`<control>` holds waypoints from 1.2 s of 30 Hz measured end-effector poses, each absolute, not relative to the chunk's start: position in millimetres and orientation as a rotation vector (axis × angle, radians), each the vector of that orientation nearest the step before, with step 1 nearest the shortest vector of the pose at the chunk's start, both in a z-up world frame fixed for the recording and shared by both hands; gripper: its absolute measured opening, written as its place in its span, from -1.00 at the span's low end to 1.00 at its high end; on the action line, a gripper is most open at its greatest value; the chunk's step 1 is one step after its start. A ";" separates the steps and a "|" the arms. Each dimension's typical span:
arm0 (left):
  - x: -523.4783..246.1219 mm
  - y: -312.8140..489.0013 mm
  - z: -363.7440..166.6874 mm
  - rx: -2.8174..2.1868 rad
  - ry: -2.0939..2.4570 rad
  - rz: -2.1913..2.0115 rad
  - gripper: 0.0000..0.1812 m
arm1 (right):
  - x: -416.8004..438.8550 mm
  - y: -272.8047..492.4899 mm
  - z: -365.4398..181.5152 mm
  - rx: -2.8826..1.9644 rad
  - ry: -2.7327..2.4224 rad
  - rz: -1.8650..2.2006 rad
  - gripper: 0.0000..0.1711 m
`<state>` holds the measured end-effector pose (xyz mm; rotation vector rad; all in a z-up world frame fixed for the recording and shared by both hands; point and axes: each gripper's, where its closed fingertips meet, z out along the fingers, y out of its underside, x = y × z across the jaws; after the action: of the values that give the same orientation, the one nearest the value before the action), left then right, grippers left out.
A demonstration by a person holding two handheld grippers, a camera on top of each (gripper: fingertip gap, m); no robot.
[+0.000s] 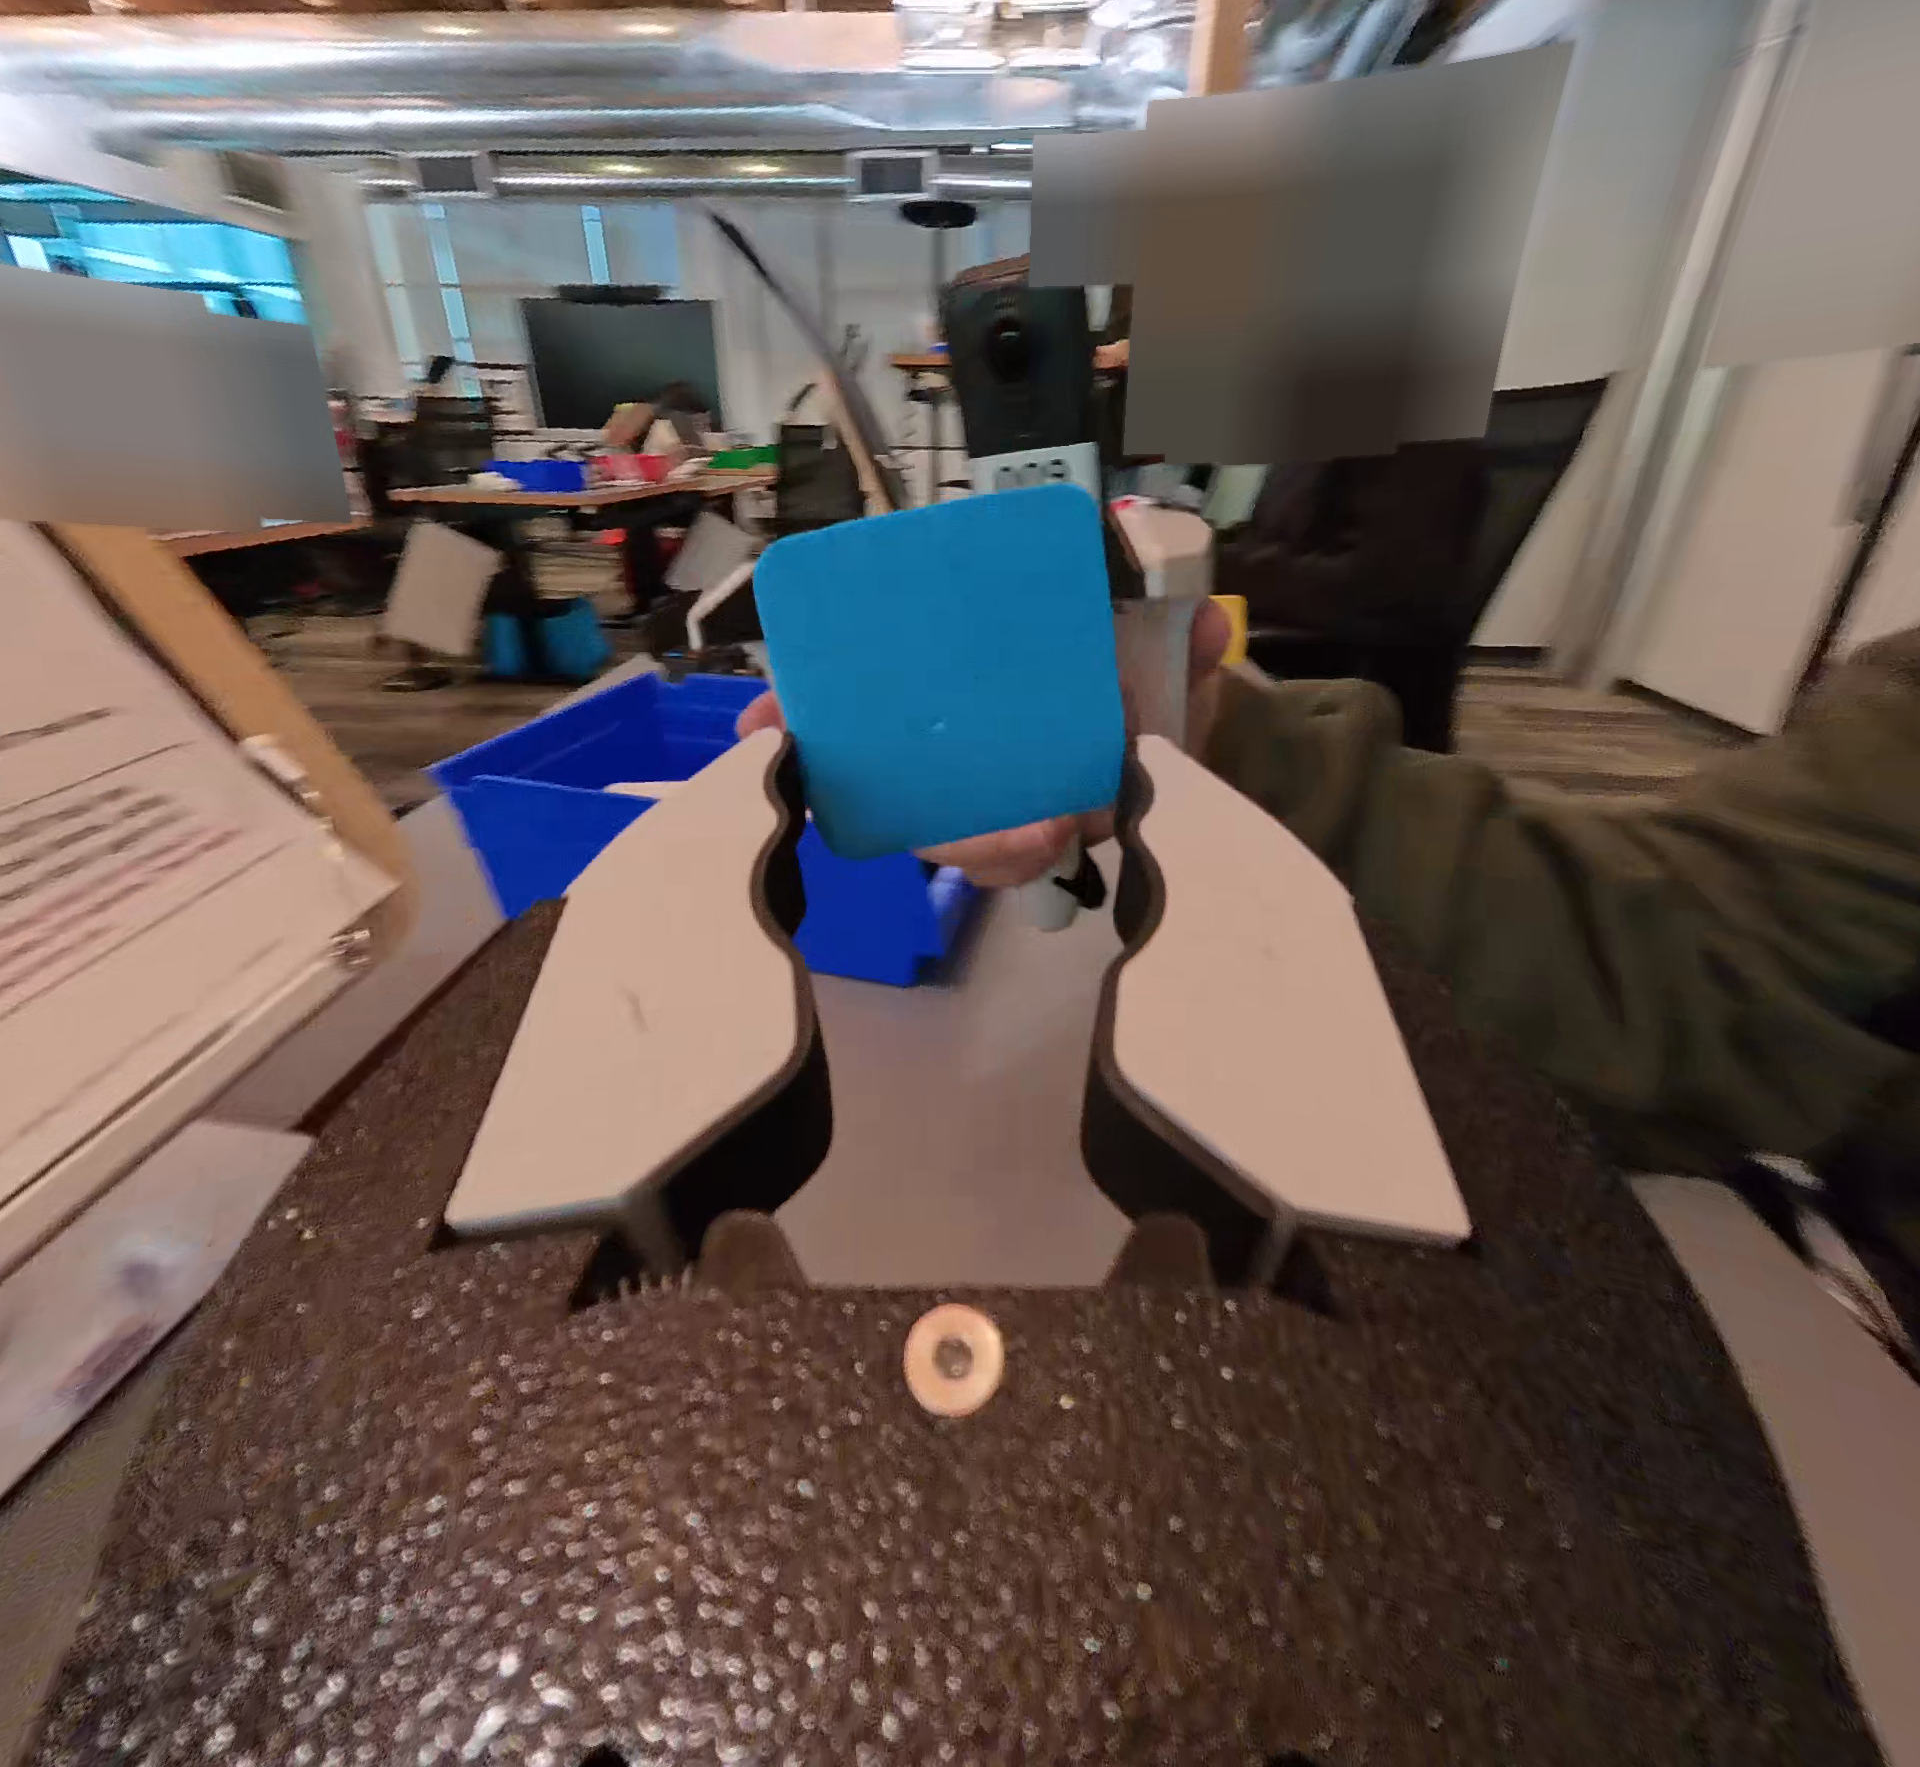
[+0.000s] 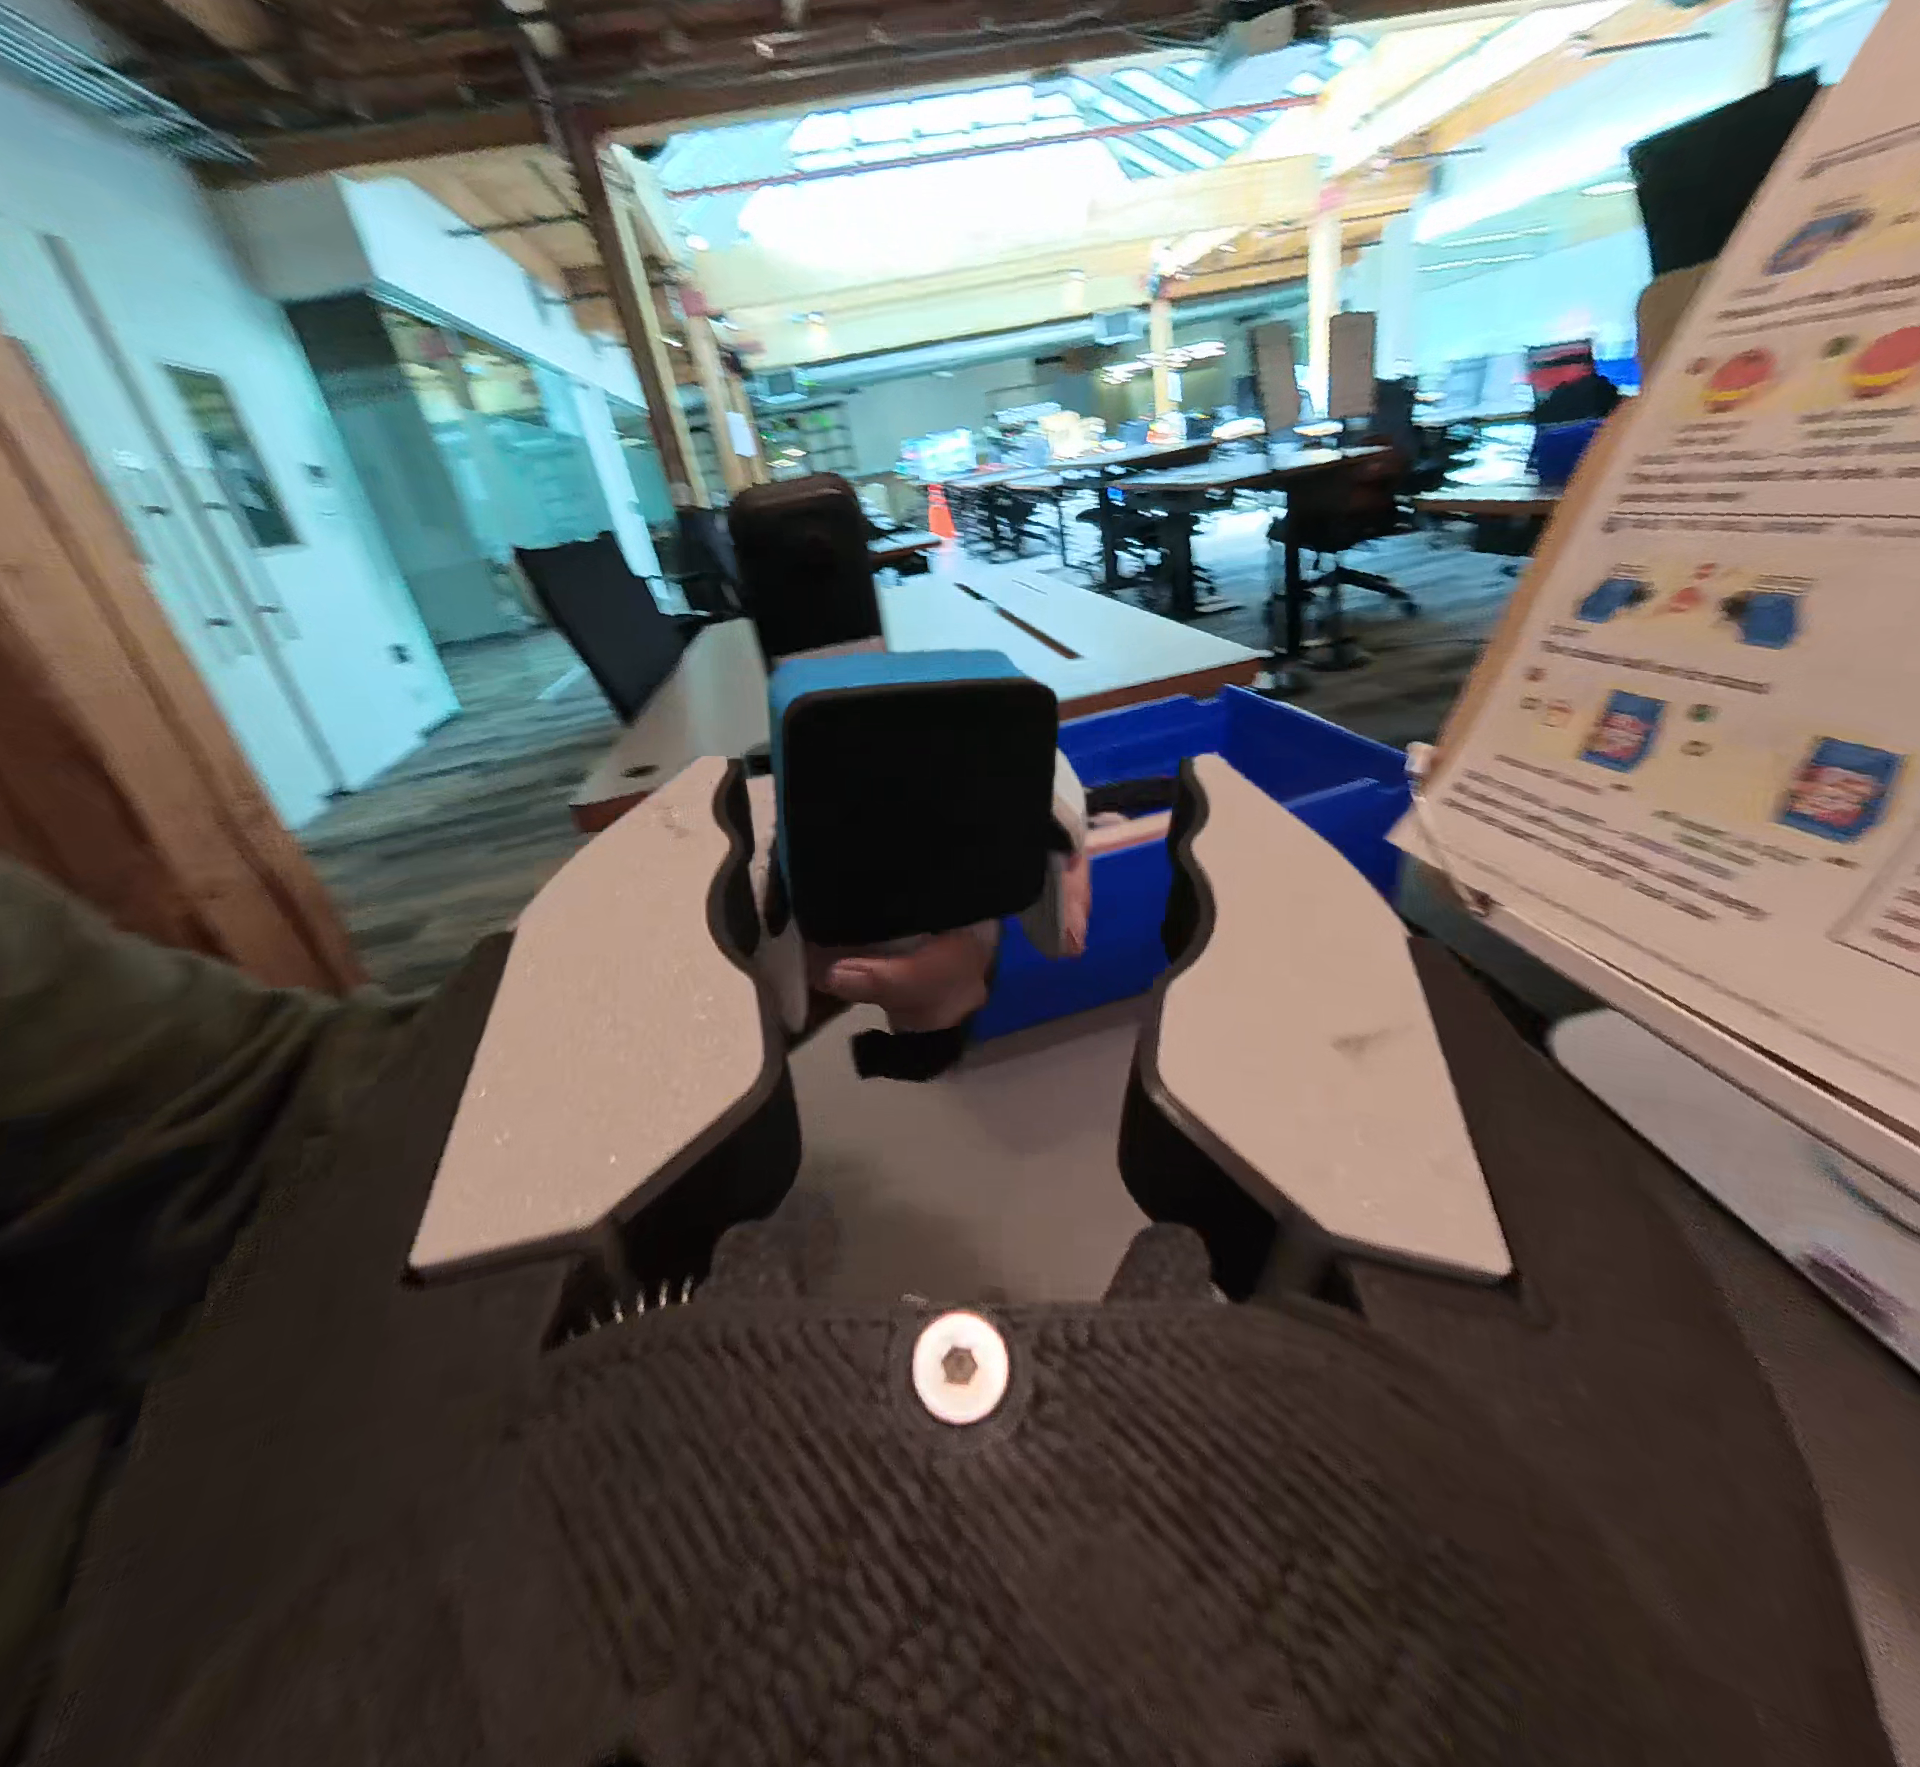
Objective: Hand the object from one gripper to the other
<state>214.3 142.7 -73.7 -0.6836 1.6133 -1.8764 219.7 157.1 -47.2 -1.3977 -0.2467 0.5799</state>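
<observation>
The object is a small block with a blue face (image 1: 935, 657) and a black felt face (image 2: 914, 813), like a board eraser. My left gripper (image 1: 956, 782) is shut on its lower edges and holds it upright in the air. My right gripper (image 2: 956, 803) is open, its jaws standing either side of the block with a clear gap on the right. In the right wrist view the left gripper's grey fingers (image 2: 1065, 886) clasp the block from behind. In the left wrist view the right gripper's finger (image 1: 1164, 647) shows beside the block.
A blue plastic bin (image 1: 644, 782) stands on the grey table just behind the grippers; it also shows in the right wrist view (image 2: 1278, 761). A propped board with printed sheets (image 1: 125, 834) (image 2: 1683, 678) stands close at one side. An olive sleeve (image 1: 1610, 938) reaches in.
</observation>
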 end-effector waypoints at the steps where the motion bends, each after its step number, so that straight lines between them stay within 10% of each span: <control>1: 210.9 139.9 -75.0 -0.663 1.638 -1.899 -0.37 | 214.0 155.0 -45.1 -1.378 -0.271 0.616 -0.11; 17: 243.9 160.8 -78.9 -0.659 1.503 -1.264 -0.31 | 260.9 178.4 -45.0 -1.340 0.080 0.443 -0.32; 28: 244.6 157.0 -48.1 -0.433 1.134 -0.828 -0.71 | 256.5 179.8 -27.3 -1.144 0.224 0.658 -0.31; 36: 229.8 161.3 -36.6 -0.488 1.172 -1.184 -0.73 | 253.8 167.3 -30.7 -1.251 0.034 0.547 -0.12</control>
<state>229.8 161.3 -36.6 -0.4880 1.1723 -1.1841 253.8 167.3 -30.7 -1.2514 0.0337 0.5472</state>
